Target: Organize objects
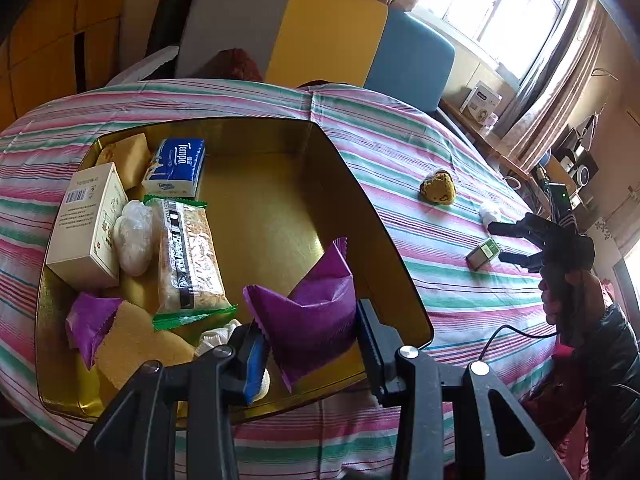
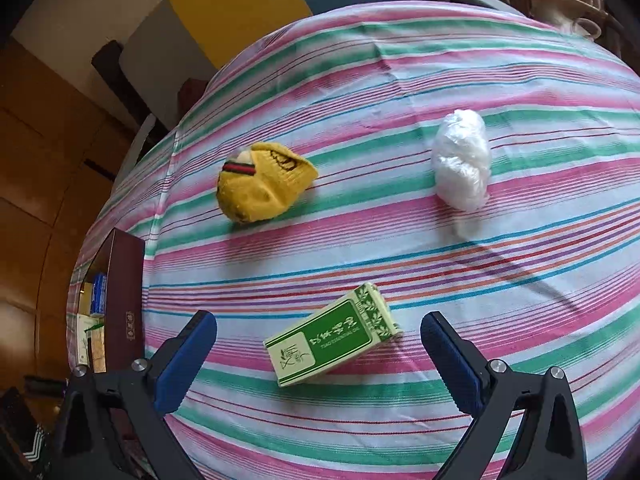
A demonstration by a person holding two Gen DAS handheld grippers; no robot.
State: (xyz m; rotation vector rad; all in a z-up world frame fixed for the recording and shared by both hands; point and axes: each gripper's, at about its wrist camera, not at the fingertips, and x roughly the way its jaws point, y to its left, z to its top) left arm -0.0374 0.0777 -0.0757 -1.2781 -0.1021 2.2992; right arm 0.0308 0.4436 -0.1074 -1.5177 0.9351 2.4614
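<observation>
The green box (image 2: 334, 340) lies flat on the striped bench (image 2: 400, 92), between the wide-apart pads of the right tool (image 2: 319, 354), its long axis slanting from lower left to upper right. It looks like light, stiff card, probably best pinched across its long sides. The left tool (image 1: 310, 330) is clamped on a soft purple packet (image 1: 316, 312) over the gold tray (image 1: 260, 136).

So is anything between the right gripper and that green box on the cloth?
Nothing visible. The right gripper is open, with the green box lying flat on the striped cloth between its fingers, untouched.
</observation>
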